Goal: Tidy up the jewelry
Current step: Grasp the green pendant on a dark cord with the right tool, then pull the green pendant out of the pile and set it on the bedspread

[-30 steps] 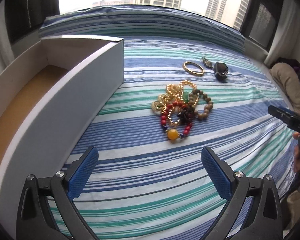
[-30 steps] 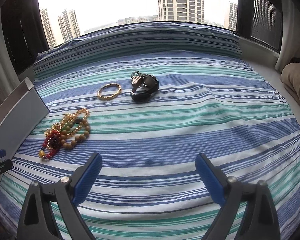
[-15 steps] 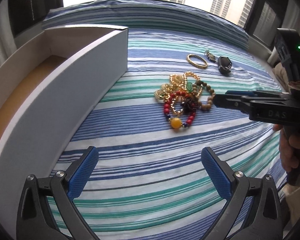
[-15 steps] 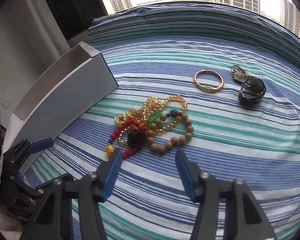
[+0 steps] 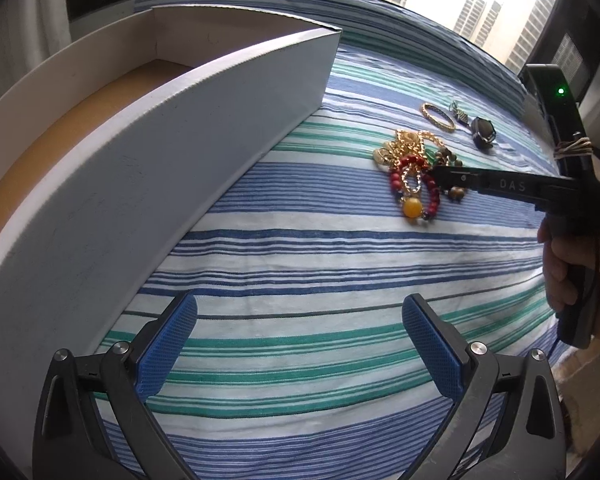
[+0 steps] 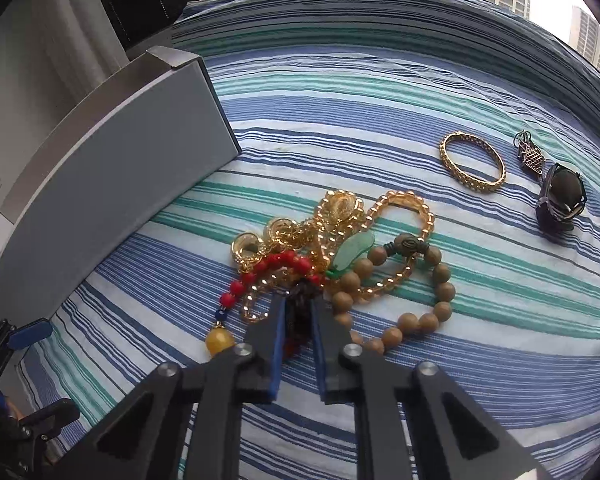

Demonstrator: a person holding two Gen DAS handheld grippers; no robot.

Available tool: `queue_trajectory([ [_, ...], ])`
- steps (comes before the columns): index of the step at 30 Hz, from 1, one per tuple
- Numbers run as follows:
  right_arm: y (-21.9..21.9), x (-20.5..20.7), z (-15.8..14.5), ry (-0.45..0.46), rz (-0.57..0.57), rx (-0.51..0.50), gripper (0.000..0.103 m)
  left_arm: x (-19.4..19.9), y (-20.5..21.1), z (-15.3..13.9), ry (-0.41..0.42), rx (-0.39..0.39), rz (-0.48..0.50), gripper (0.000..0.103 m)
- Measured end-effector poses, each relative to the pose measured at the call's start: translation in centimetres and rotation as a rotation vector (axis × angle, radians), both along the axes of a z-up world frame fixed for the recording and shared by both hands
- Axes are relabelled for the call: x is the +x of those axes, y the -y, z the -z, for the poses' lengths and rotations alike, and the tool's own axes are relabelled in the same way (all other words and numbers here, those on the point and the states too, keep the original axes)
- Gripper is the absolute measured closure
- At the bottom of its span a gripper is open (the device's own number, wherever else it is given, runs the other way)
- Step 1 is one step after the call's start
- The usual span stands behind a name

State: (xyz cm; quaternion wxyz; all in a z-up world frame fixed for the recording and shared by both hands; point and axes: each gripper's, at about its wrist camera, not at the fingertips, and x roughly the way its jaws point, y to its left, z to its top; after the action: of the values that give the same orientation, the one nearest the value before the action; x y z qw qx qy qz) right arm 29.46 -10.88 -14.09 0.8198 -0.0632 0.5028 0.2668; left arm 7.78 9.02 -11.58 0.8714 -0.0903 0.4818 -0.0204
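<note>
A tangled pile of jewelry [image 6: 340, 256] lies on the striped bedspread: a red bead bracelet [image 6: 276, 264] with a yellow bead [image 6: 219, 340], gold chains, a wooden bead bracelet [image 6: 428, 316] and a green pendant. My right gripper [image 6: 298, 312] has its jaws nearly together around the dark bead of the red bracelet; in the left wrist view it [image 5: 436, 174] reaches the pile [image 5: 414, 176] from the right. My left gripper [image 5: 300, 336] is open and empty, near the box's front corner.
An open white box [image 5: 172, 128] with a brown floor stands at left, also in the right wrist view [image 6: 112, 184]. A gold bangle [image 6: 472, 162], a small mesh charm [image 6: 530, 156] and a dark stone pendant [image 6: 562, 194] lie beyond the pile.
My right gripper moved left onto the pile and closed its jaws around the red bracelet's dark bead. My left gripper drifted slightly toward the box and stayed open.
</note>
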Motion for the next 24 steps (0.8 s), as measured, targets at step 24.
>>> queue_trajectory([
  [24,9.8,-10.9,-1.9,-0.056,0.04,-0.014,0.067,-0.3,3.9,-0.5,-0.035,0.07,0.095,0.001],
])
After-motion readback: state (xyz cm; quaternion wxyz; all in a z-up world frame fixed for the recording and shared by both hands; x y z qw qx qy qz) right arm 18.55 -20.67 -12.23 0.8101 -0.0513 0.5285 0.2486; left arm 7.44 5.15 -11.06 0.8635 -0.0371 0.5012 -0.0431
